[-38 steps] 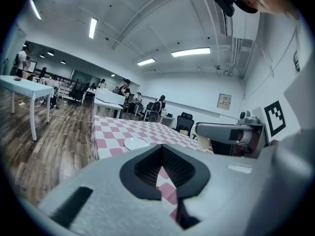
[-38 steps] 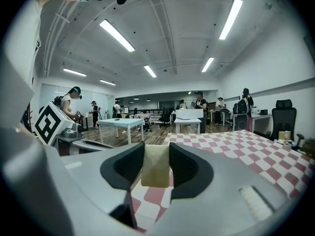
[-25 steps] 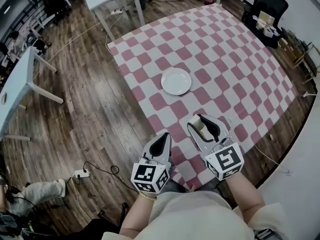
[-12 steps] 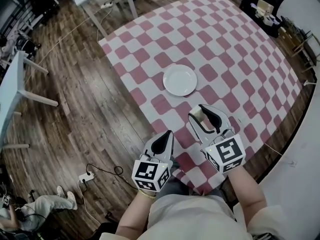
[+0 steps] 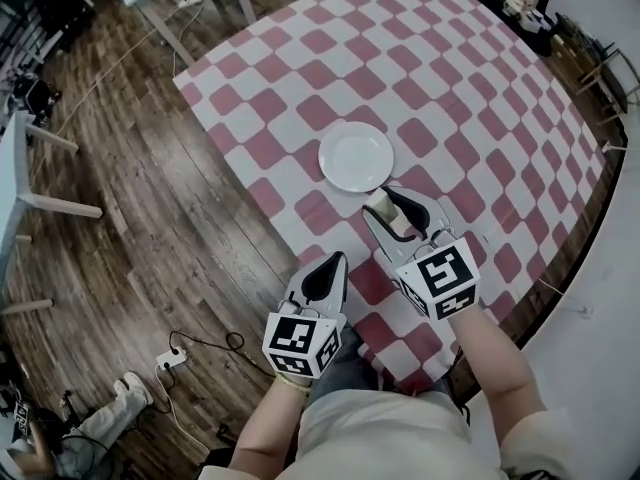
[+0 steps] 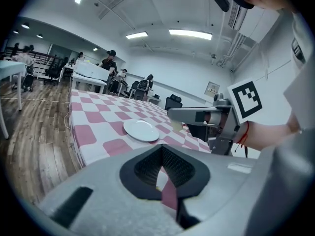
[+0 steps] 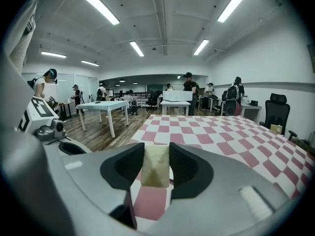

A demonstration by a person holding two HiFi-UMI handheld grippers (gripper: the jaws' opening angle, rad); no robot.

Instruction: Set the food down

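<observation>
R claw [image 5: 386,200] pinches the pale food [image 7: 156,166] tight, over the table [image 5: 480,118]. White plate [image 5: 355,155] lies straight ahead, v. near. L claw [image 5: 332,264] is closed, empty, further back.

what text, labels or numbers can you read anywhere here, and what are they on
No text here can be read.
Left cube and right cube: only black and white square marker patterns, no words.
Wall sign in the left gripper view: too small to read.

Glossy white plate [image 5: 356,156], checked cloth [image 5: 480,88], wooden floor [image 5: 150,218]
</observation>
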